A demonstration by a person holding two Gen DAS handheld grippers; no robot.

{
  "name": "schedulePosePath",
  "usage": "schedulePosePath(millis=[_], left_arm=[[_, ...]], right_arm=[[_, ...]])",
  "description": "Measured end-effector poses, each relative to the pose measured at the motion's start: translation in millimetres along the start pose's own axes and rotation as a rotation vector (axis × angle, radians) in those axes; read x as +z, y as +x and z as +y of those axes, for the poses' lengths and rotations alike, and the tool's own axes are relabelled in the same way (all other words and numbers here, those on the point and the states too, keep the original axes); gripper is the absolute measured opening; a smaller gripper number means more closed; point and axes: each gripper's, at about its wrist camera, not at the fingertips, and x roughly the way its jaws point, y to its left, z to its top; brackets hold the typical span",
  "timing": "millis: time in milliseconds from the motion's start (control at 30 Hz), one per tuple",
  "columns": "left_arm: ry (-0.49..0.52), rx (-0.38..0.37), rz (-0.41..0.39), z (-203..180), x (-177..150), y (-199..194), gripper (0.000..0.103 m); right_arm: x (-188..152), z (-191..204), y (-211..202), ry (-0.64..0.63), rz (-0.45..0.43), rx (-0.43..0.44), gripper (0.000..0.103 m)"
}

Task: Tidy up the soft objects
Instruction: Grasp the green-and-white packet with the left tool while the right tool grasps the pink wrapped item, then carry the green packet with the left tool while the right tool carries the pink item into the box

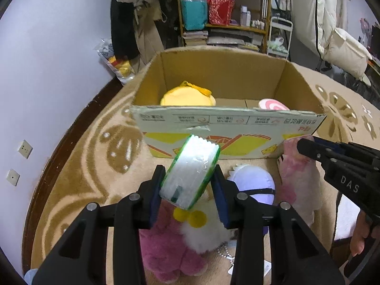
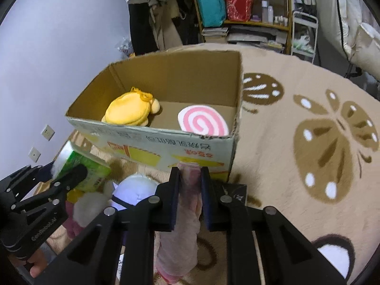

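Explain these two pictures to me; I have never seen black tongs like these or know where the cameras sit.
A person holds two hand-held claws, each with a camera looking along its fingers. One picture is from the left claw, which is shut on a green-wrapped tissue pack. The other is from the right claw, which is shut on a pale pink soft toy. On the carpet stands a cardboard box holding a yellow plush and a pink swirl cushion. More soft toys lie in front of it.
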Motion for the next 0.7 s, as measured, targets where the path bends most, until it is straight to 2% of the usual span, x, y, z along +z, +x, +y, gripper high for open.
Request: schedulePosePath(millis=[300,533,700], left_arm=[[-0.028,0.034,-0.067,8,-2,-24,0.037],[-0.049,0.005,-0.104,11,-1,-32,0.038],[-0.065,0.015,-0.129,14,-1,-38,0.038]], right_arm=[[0,6,-25,-0.023,-0.072,-0.049,0.017],[0,7,-39,-0.025,-0.112,-0.055,0.017],[-3,11,-43,-0.035,-0.124,-0.062,0.016]])
